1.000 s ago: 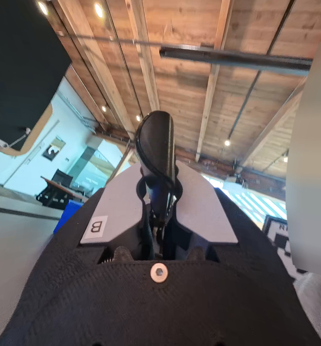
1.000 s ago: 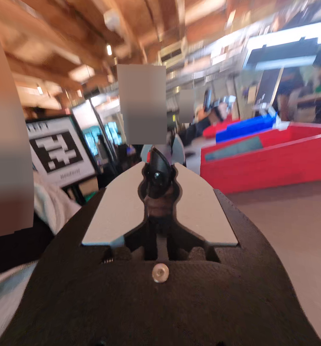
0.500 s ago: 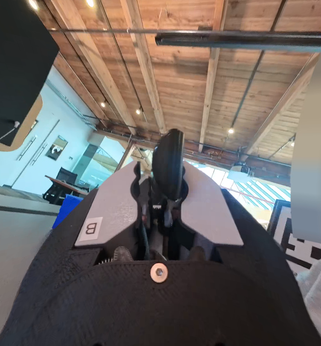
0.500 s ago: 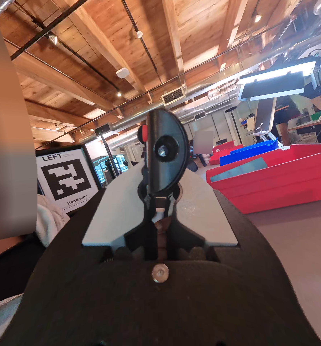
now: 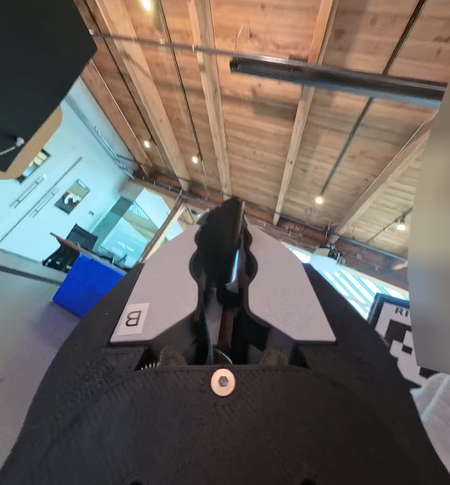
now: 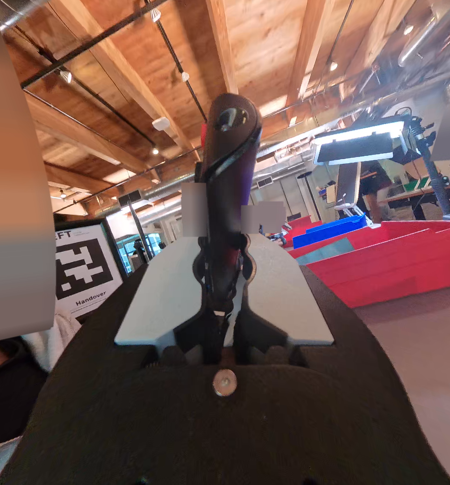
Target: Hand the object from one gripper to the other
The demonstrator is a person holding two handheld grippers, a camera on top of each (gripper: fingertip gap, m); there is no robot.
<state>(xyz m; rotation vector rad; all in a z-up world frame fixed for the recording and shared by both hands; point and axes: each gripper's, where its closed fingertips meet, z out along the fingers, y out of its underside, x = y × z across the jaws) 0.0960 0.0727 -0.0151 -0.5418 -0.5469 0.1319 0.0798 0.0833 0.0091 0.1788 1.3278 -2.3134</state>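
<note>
Wooden beam ceiling (image 6: 129, 86) above your grippers. Red bins (image 6: 391, 259) right of your right gripper (image 6: 224, 270), jaws pinching black object (image 6: 229, 168), which projects beyond tips. Your left gripper (image 5: 222, 259): jaws close around dark object; grip unclear.

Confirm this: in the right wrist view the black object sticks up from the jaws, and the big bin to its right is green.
Not green. The right wrist view shows the black object sticking up from the jaws of the right gripper, but the big bin to its right is red.
</note>
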